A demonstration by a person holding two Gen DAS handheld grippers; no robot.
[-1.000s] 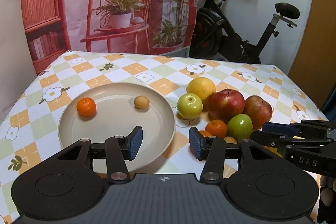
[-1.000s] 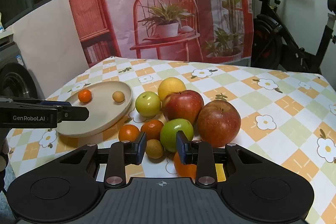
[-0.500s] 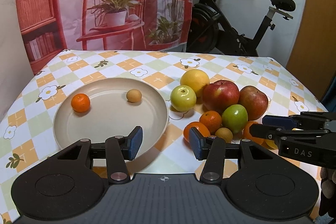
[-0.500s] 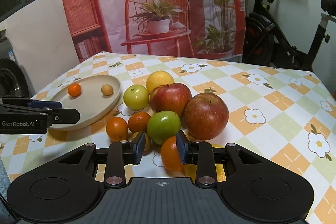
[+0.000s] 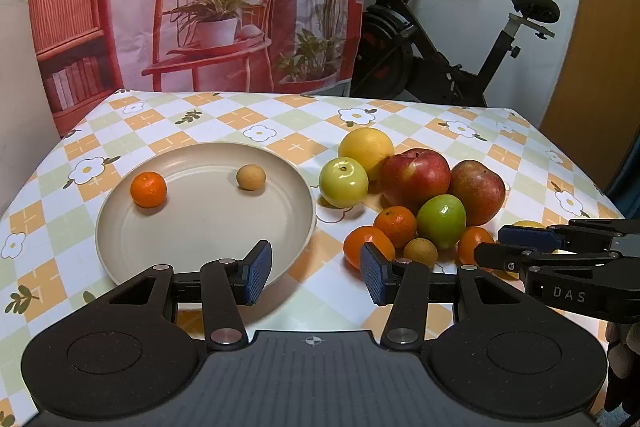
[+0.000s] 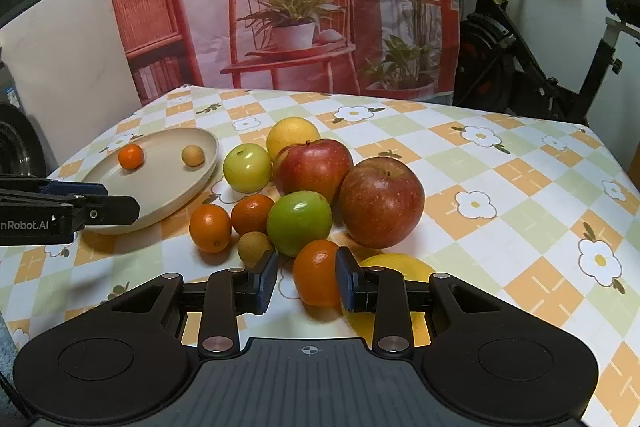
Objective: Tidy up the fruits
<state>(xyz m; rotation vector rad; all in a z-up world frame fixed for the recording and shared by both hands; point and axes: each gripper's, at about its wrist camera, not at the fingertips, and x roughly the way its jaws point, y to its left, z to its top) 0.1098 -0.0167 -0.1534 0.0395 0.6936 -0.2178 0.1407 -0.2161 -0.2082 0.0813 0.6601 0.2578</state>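
I wanted the small orange [image 6: 316, 273] at the near edge of the fruit pile, so the trick was to come in slow and straight, one pad on each side, and squeeze softly — a hard bump would roll it into the lemon [image 6: 400, 263] beside it. Then it should go on the plate [image 6: 160, 187] with the other little orange [image 6: 131, 156]. My right tongs [image 6: 306, 277] were only a little apart, with the orange between the pads — I could not tell if they touched it. My left tongs [image 5: 316, 273] were spread and held nothing, above the bench [image 5: 460, 131] by the plate's rim.
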